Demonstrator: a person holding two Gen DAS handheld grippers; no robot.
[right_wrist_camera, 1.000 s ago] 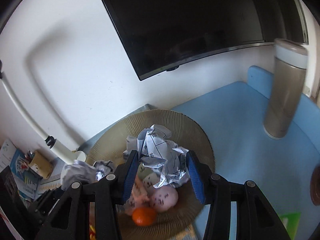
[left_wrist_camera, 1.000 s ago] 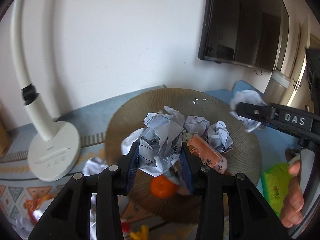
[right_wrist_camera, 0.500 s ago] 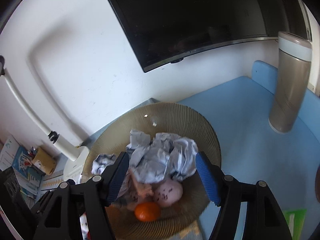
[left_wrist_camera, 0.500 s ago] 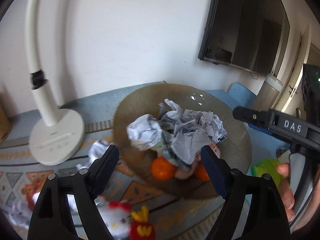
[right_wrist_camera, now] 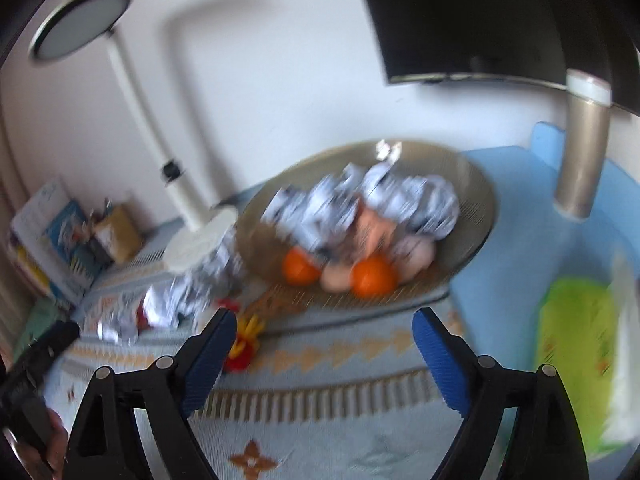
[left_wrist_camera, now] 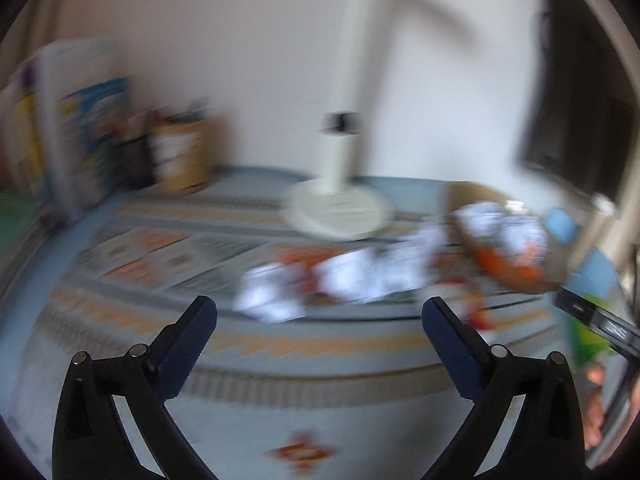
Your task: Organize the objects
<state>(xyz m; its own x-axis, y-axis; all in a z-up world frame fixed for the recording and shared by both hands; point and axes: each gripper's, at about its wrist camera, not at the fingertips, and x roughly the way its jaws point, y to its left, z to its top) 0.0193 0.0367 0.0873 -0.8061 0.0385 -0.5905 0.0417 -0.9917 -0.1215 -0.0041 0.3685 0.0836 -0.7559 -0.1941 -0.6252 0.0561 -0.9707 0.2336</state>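
Note:
A brown ribbed bowl (right_wrist_camera: 476, 196) holds several crumpled paper balls (right_wrist_camera: 404, 200), two oranges (right_wrist_camera: 372, 276) and pale pink toys. My right gripper (right_wrist_camera: 324, 322) hangs in front of it over the patterned mat, jaws opening, nothing between them. More crumpled paper (right_wrist_camera: 180, 300) and a red and yellow toy (right_wrist_camera: 244, 344) lie left of the bowl. In the blurred left wrist view my left gripper (left_wrist_camera: 320, 312) stands wide, jaws opening and empty, with loose paper balls (left_wrist_camera: 340, 276) just beyond it and the bowl (left_wrist_camera: 516, 248) far right.
A white desk lamp (left_wrist_camera: 340, 208) stands behind the paper. Books and a brown box (left_wrist_camera: 180, 156) line the back left. A tan flask (right_wrist_camera: 580, 160) stands on the blue surface at right, a green packet (right_wrist_camera: 576, 352) nearer. A wall screen (right_wrist_camera: 480, 16) hangs above.
Both grippers let go of their crumpled paper over the bowl and opened wide. The left one swung left, away from the bowl, over the mat. The right one drew back and lower.

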